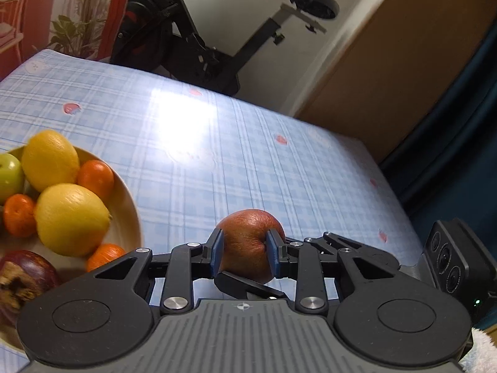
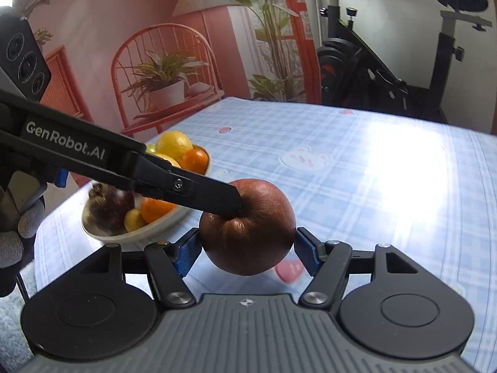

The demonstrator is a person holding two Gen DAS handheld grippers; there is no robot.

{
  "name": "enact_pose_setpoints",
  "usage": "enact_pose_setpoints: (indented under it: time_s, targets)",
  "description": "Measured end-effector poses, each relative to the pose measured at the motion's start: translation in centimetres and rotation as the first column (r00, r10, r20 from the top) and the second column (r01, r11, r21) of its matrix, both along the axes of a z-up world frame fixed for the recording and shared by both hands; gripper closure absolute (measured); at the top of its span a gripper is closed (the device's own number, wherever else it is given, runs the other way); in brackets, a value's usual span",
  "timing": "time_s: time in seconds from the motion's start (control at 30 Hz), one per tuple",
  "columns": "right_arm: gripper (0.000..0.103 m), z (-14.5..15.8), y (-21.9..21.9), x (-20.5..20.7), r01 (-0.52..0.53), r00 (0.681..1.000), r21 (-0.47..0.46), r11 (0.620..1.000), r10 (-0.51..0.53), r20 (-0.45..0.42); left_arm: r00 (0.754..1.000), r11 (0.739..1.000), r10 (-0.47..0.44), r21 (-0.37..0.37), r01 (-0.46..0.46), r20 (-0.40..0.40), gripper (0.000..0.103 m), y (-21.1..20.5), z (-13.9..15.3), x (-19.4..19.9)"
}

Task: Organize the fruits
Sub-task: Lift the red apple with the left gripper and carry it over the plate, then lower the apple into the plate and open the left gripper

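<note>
Left wrist view | table | bowl already filled with fruit, done | red apple outside bowl, just beside it, left to place | left gripper pinching apple | right gripper pads against apple sides, gripping it

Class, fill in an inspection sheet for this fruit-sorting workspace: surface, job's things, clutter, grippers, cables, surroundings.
Surface: blue checked tablecloth, with a glare patch.
Job's things: red apple outside the bowl; the bowl holds lemons, oranges, green apple, mangosteen.
Clutter: nothing seen.
Grippers: right hand-held gripper clamps the red apple by its sides; left hand-held gripper has fingertips at its stem end, grip unclear.
Cables: nothing seen.
Surroundings: exercise bike; printed backdrop of chair and plants.
</note>
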State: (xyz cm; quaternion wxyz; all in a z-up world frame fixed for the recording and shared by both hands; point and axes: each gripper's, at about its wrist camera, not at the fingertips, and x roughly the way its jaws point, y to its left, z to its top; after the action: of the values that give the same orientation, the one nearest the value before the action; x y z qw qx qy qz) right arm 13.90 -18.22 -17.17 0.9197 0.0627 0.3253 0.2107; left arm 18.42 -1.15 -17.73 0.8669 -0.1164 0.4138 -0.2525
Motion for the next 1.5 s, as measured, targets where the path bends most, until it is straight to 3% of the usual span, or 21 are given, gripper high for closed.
enact_pose_setpoints:
  time_s: [0.1, 0.23, 0.43, 0.63, 0.9, 1.13, 1.4, 1.5]
  targets:
    - [0.035, 1.6, 1.8, 1.5, -0.038, 0.999, 0.014, 0.999, 0.037, 0.024, 0.999, 0.998, 0.044, -0.045, -0.043, 0.027, 0.072, 2.8, 1.6, 0.3]
    - [0.035, 3.5, 6.4, 3.7, -0.126, 0.990, -0.038, 0.991, 0.128, 0.060, 0.989, 0.983, 0.148, -0.112, -0.144, 0.024, 0.072, 8.0, 3.2, 0.7]
    - [0.035, 3.5, 13.5, 6.0, -0.248, 0.966, -0.102, 0.963, 0.254, 0.054, 0.969, 0.965, 0.245, -0.105, -0.241, 0.018, 0.072, 13.3, 3.8, 0.1]
    - [0.035, 2.7, 17.0, 7.1, -0.300, 0.952, -0.128, 0.945, 0.305, 0.020, 0.952, 0.944, 0.306, -0.130, -0.304, 0.001, 0.072, 16.4, 3.2, -0.4]
    - [0.035, 1.7, 19.0, 7.9, -0.338, 0.941, -0.170, 0.925, 0.335, -0.046, 0.946, 0.939, 0.324, -0.118, -0.324, -0.016, 0.073, 17.2, 2.4, -0.9]
    - [0.034, 0.8, 19.8, 7.0, -0.349, 0.936, -0.225, 0.910, 0.351, -0.030, 0.939, 0.936, 0.343, -0.092, -0.341, 0.012, 0.074, 17.2, 2.7, -1.4]
    - [0.027, 1.9, 17.5, 5.3, -0.269, 0.960, -0.216, 0.938, 0.279, 0.014, 0.927, 0.927, 0.372, -0.053, -0.370, 0.041, 0.073, 17.1, 3.0, -2.0]
    - [0.027, 2.9, 15.7, 4.0, -0.189, 0.977, -0.204, 0.961, 0.205, 0.064, 0.917, 0.918, 0.395, -0.067, -0.392, 0.057, 0.065, 17.0, 3.8, -2.5]
